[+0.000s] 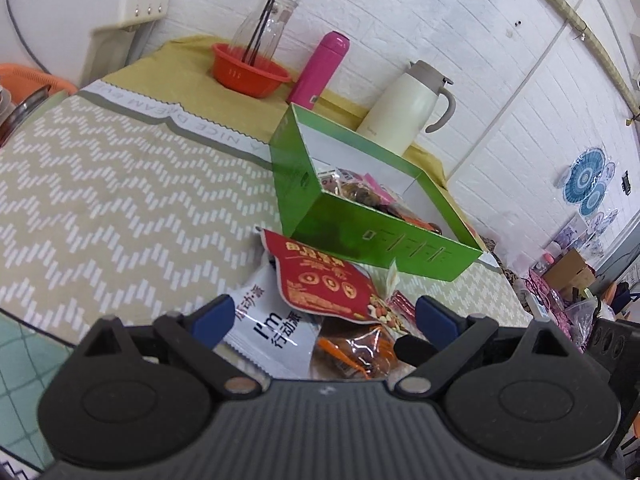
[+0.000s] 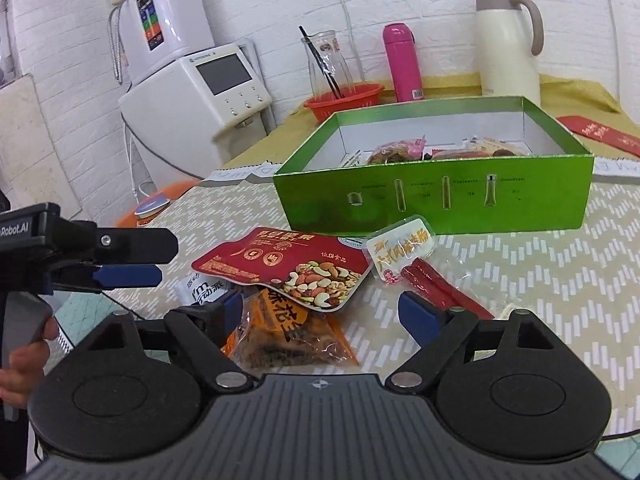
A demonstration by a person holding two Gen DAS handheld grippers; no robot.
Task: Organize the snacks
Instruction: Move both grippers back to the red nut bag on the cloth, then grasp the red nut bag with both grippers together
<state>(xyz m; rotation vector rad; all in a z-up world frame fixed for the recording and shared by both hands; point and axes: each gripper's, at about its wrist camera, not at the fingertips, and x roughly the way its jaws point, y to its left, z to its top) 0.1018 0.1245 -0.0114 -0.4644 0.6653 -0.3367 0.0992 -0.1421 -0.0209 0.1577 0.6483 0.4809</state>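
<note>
A green box (image 2: pixel 436 204) (image 1: pixel 360 236) stands open on the table with several snack packs inside. In front of it lie a red nut pouch (image 2: pixel 288 264) (image 1: pixel 320 280), a white pack (image 1: pixel 272 332) (image 2: pixel 204 290), an orange-trimmed clear pack (image 2: pixel 292 340) (image 1: pixel 352 352) and a sausage pack (image 2: pixel 420 264). My right gripper (image 2: pixel 322 314) is open just above the orange pack. My left gripper (image 1: pixel 324 316) is open and empty over the pile. It also shows in the right wrist view (image 2: pixel 132 256), at the left, beside the white pack.
A red bowl (image 2: pixel 344 100) holding a glass carafe (image 2: pixel 328 64), a pink flask (image 2: pixel 402 62) and a cream thermos jug (image 2: pixel 508 44) stand behind the box. White appliances (image 2: pixel 192 92) stand left of the table. A red envelope (image 2: pixel 600 134) lies at the far right.
</note>
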